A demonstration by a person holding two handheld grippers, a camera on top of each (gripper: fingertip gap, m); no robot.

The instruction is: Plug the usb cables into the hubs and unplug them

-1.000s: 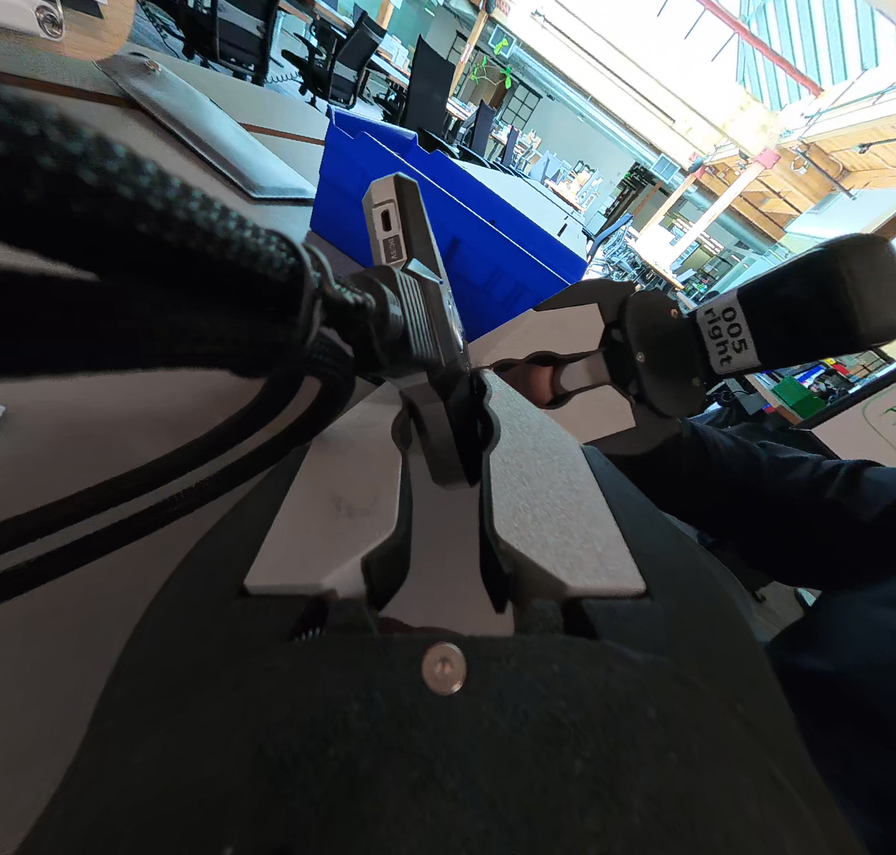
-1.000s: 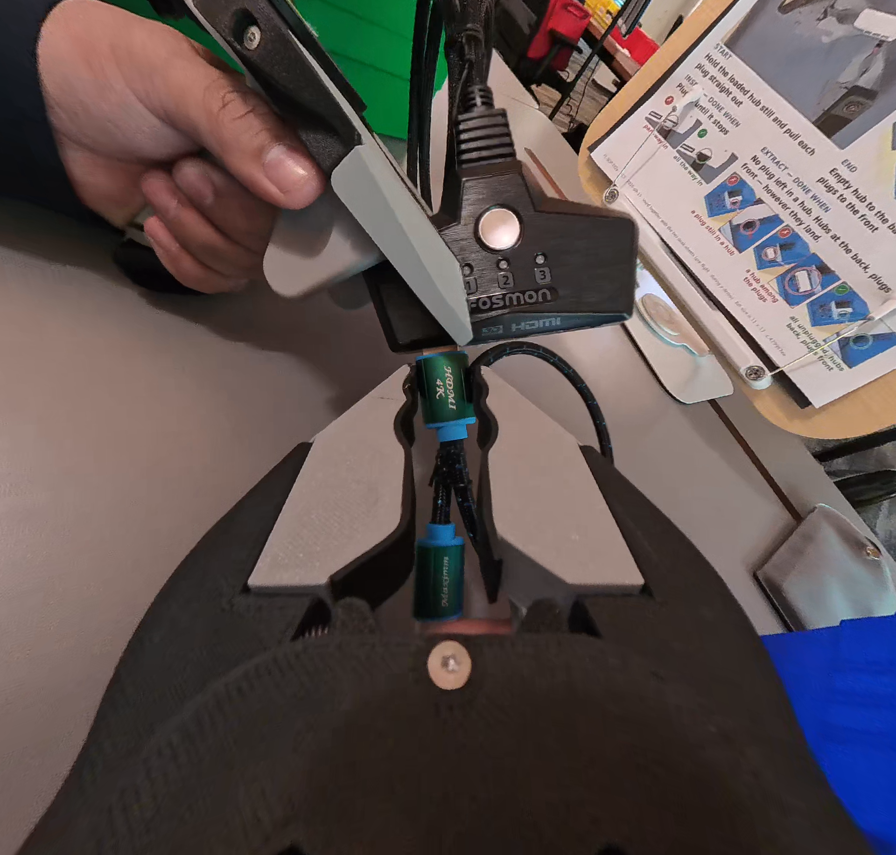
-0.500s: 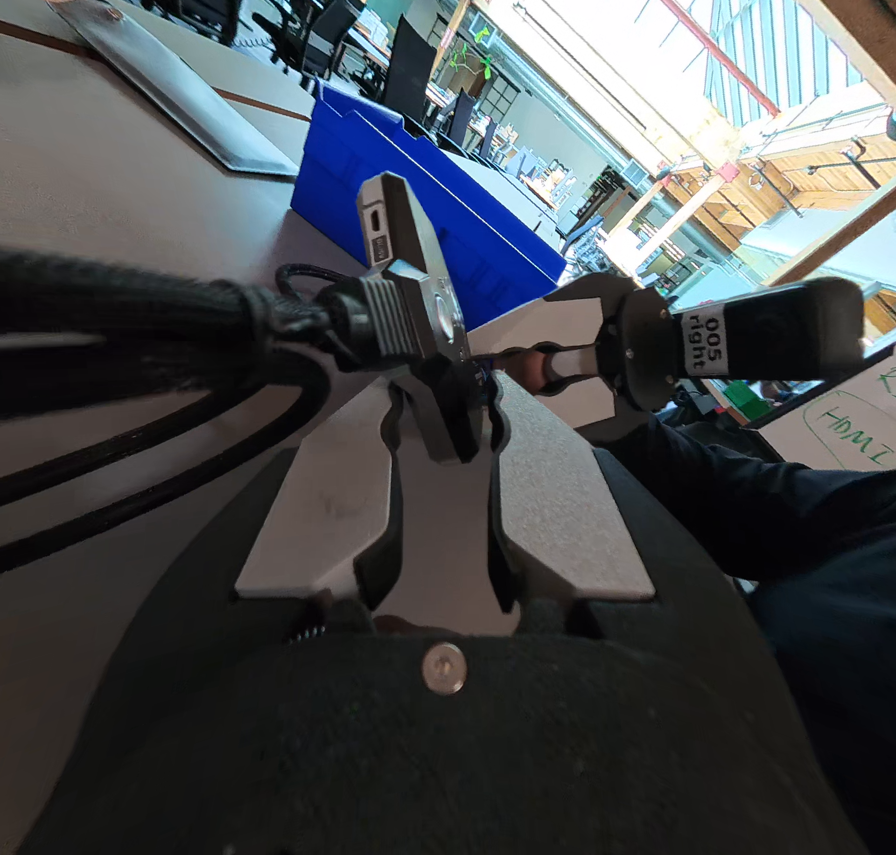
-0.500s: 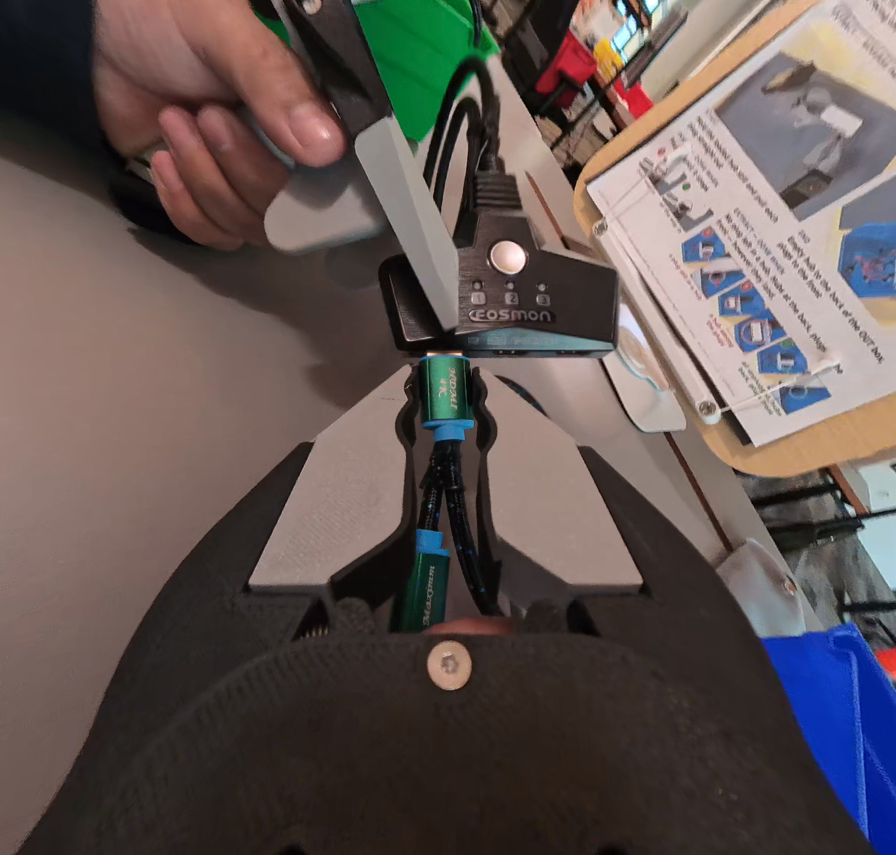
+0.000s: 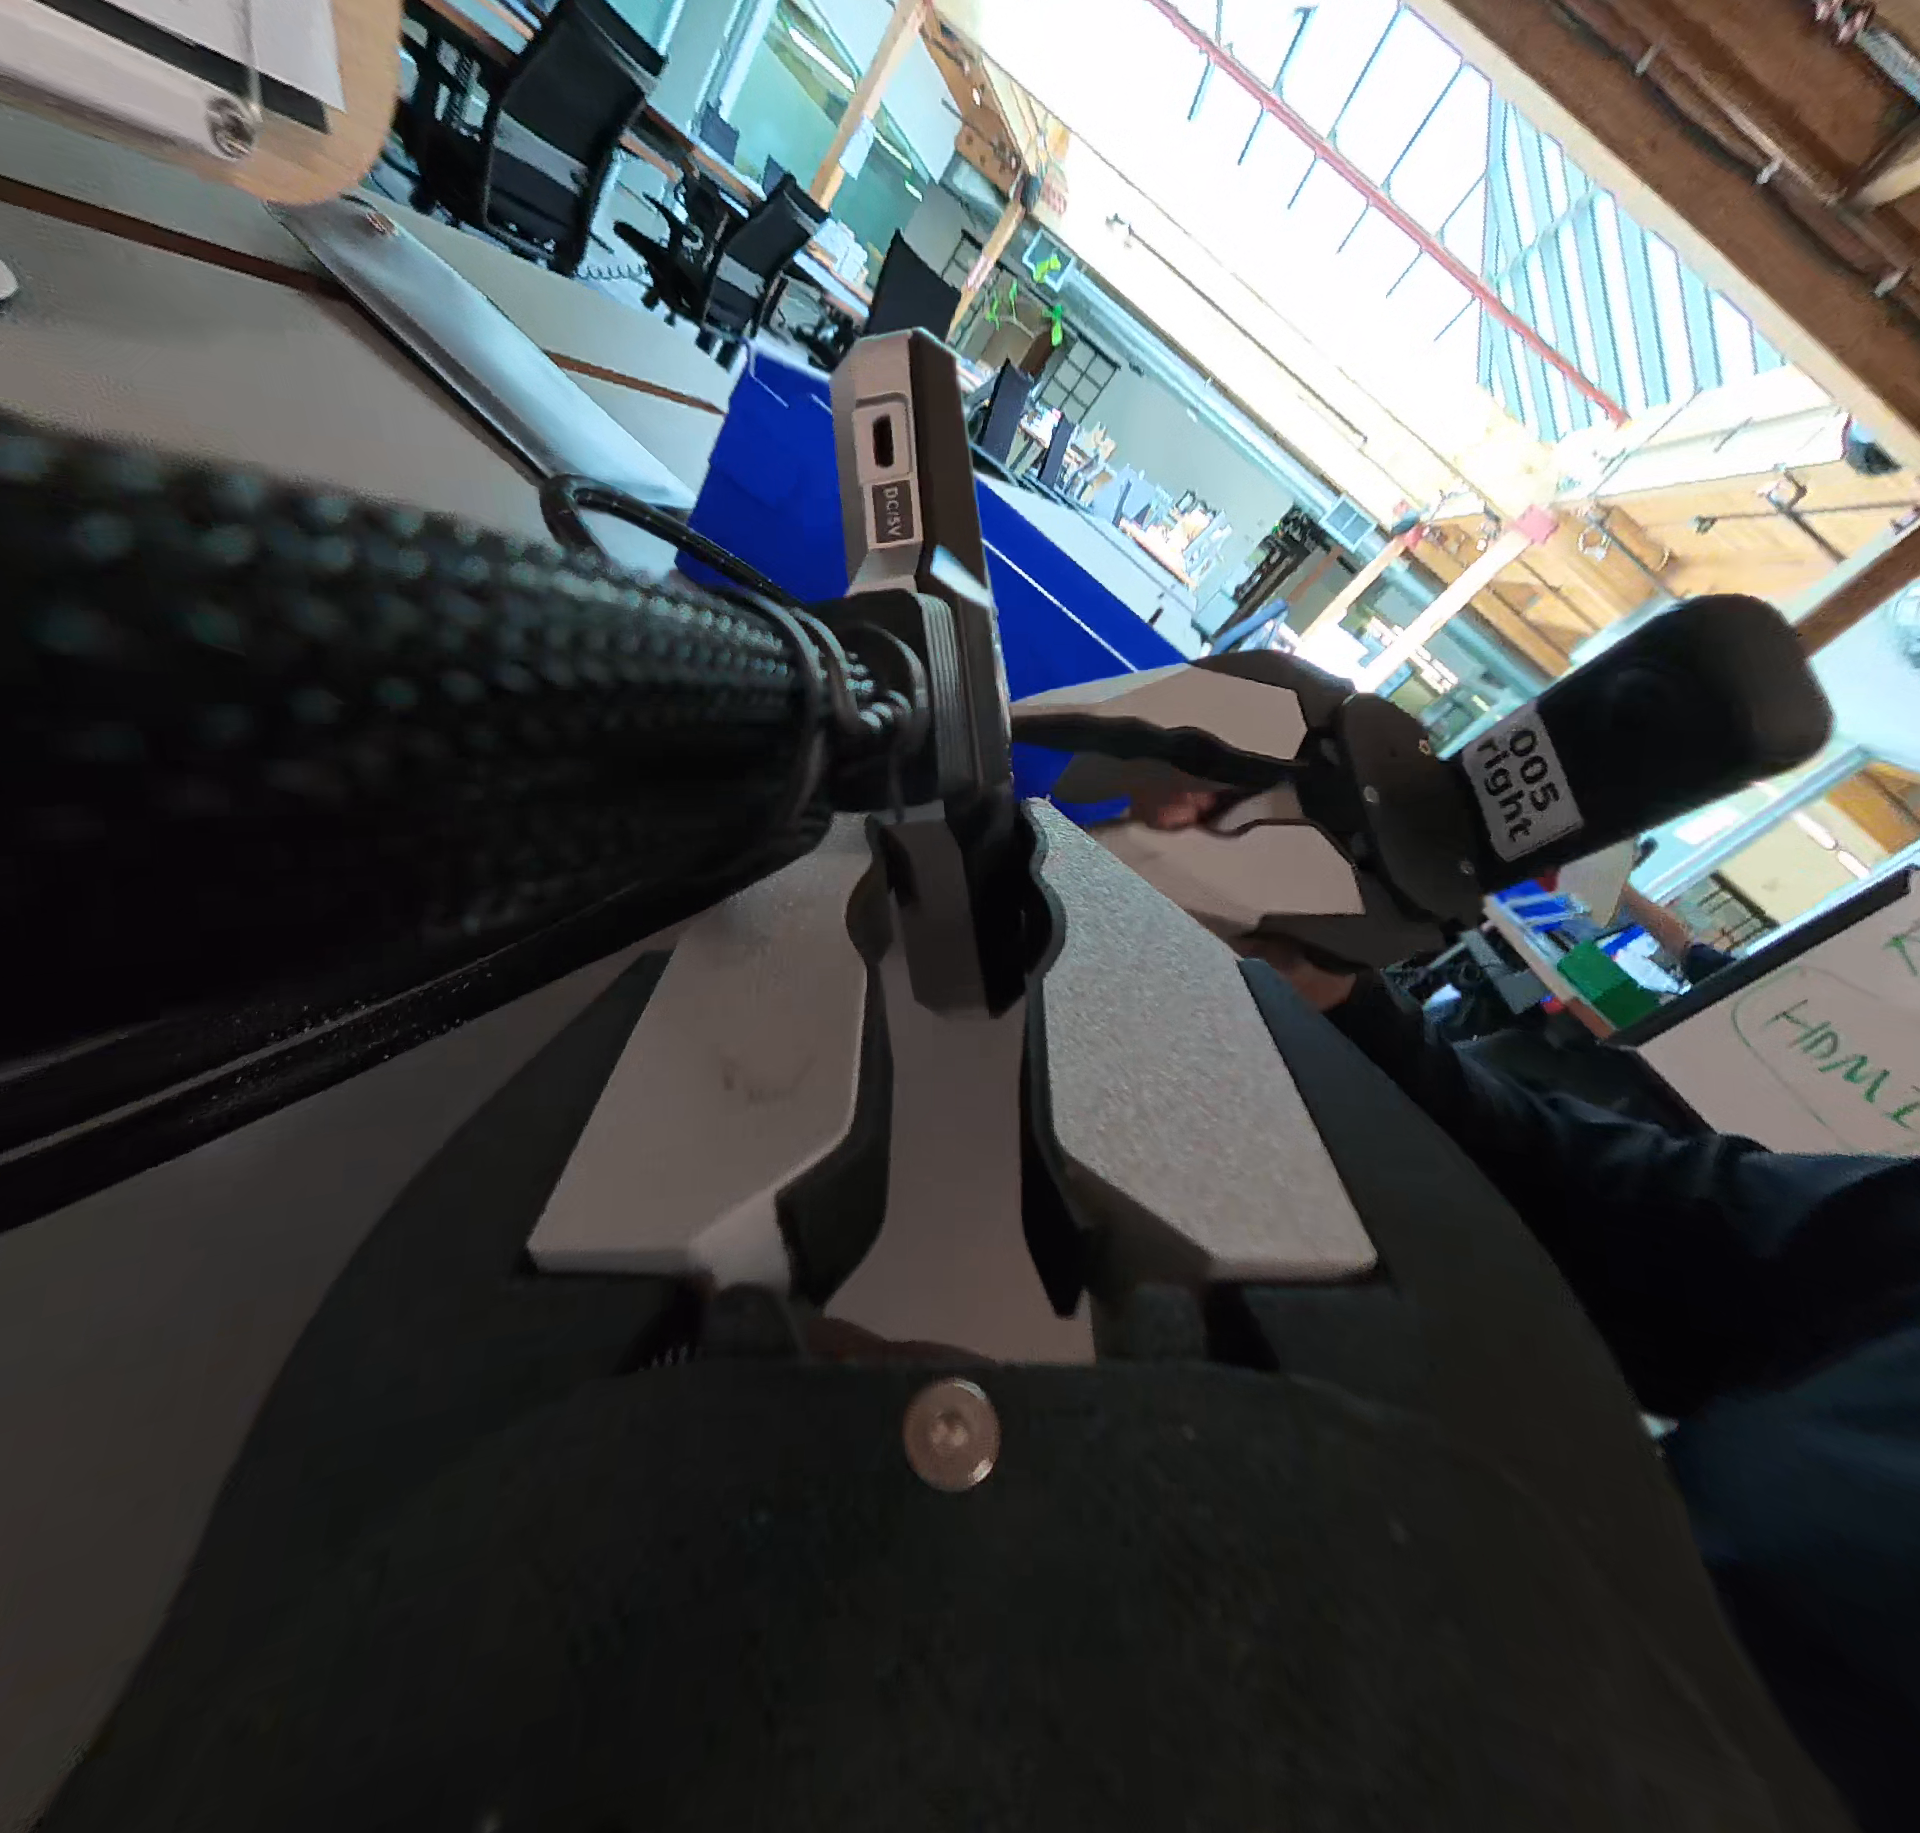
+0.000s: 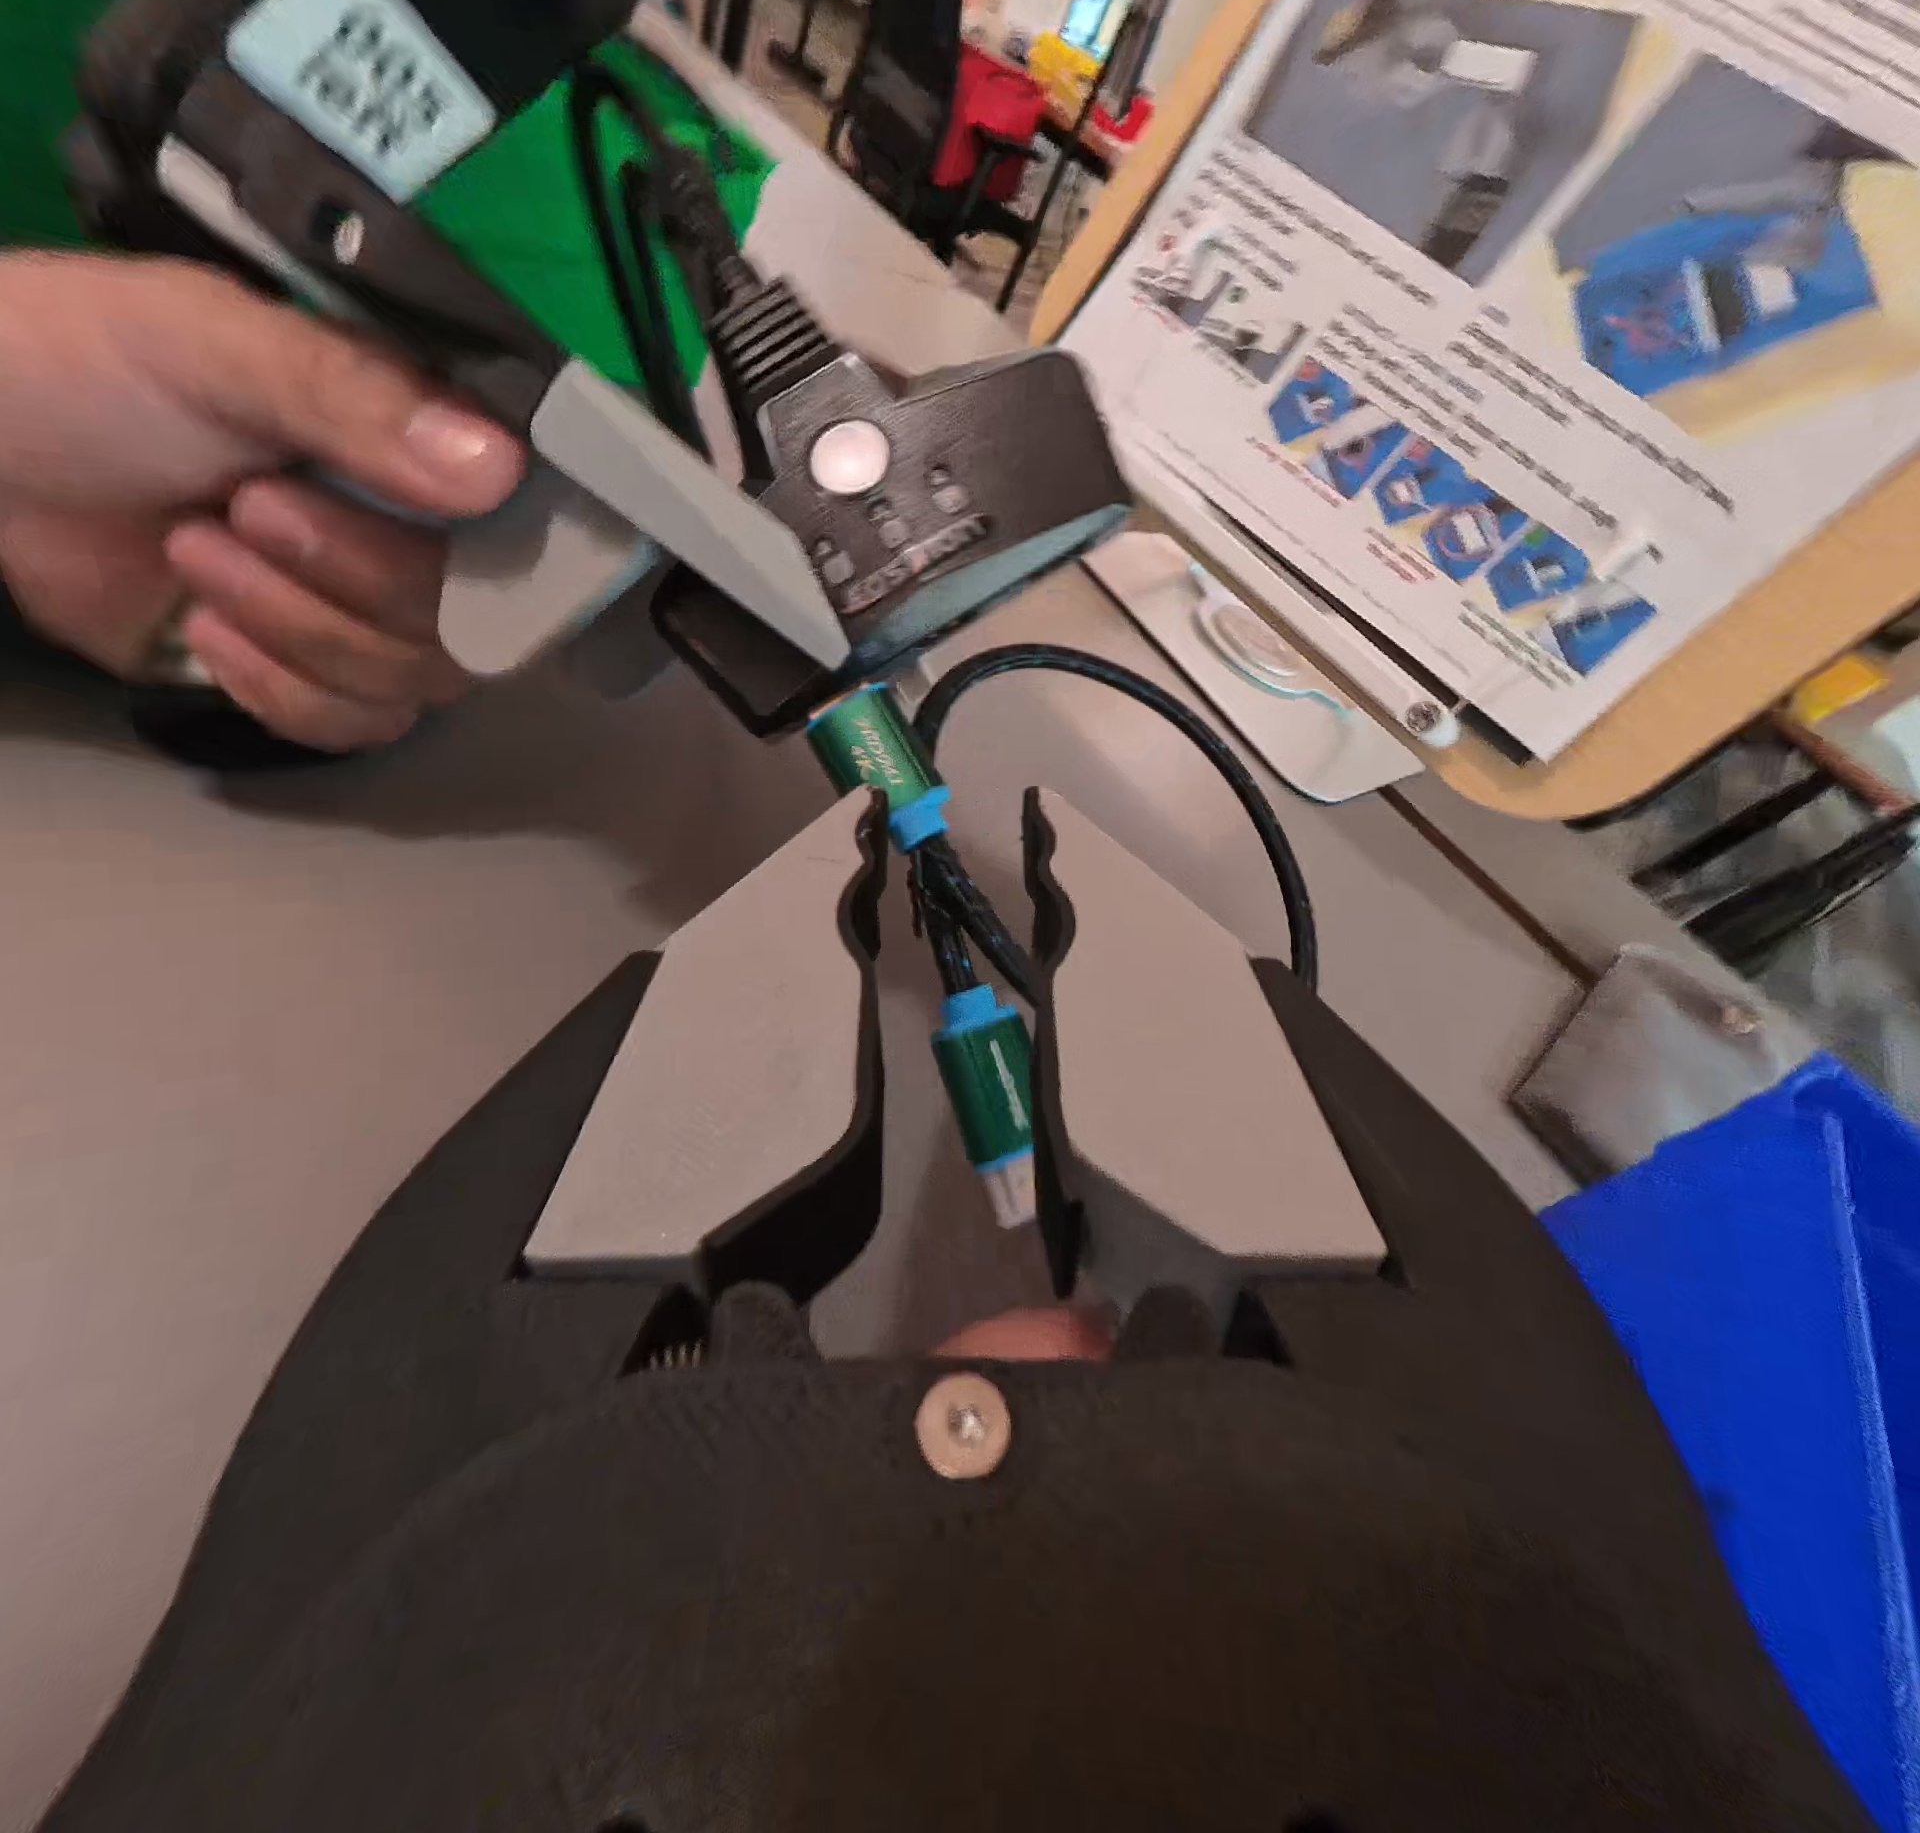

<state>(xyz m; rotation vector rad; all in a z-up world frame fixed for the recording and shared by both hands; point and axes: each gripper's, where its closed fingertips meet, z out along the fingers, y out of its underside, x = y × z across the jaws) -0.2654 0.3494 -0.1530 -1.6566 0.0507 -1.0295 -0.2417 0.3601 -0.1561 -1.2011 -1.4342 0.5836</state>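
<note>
My left gripper [image 5: 951, 879] is shut on a black switch box [image 5: 940, 744] with a thick braided cable [image 5: 364, 723] running from its back. In the right wrist view the box [image 6: 935, 495] shows a round button and is held above the table by the left gripper [image 6: 748, 630], with a hand [image 6: 208, 495] on its handle. A green metal plug [image 6: 868, 744] sits in the box's front face. My right gripper [image 6: 945, 817] is open just behind that plug, its jaws apart around the thin braided cable. A second green plug [image 6: 987, 1087] hangs between the fingers. The right gripper also shows in the left wrist view [image 5: 1049, 755].
A blue bin [image 6: 1745, 1316] stands at the right, also seen behind the box [image 5: 790, 495]. A green bin [image 6: 540, 225] is at the back left. A wooden board with a printed sheet [image 6: 1507, 277] stands at the back right on the grey table [image 6: 260, 952]. My left and right fingertips are right by each other.
My right gripper has opened and let go of the green plug, which stays in the box. The box has tilted and shifted up and away with the left gripper.
</note>
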